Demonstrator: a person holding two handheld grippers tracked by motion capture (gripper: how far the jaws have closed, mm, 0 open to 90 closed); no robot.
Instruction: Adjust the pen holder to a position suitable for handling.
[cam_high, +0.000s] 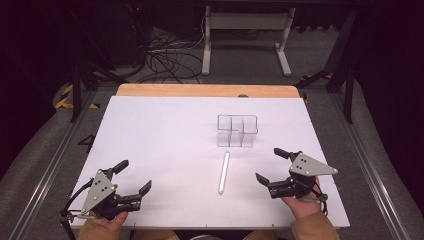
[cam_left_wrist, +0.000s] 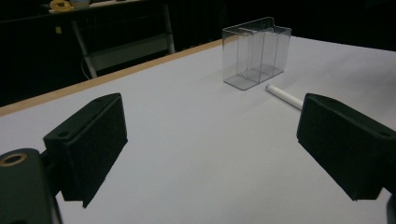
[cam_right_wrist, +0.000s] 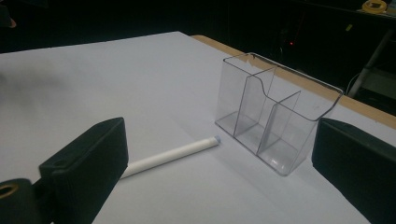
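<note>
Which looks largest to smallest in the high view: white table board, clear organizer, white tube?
1. white table board
2. clear organizer
3. white tube, longer than the organizer is wide, but far thinner, so it covers less of the picture.

Dim surroundings, evenly lit white table (cam_high: 165, 145), soft shadows, slightly blurred frames.

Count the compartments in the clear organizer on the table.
3. The clear organizer has one long section along its back wall and two smaller ones side by side in front, facing the white stick. All are empty.
</note>
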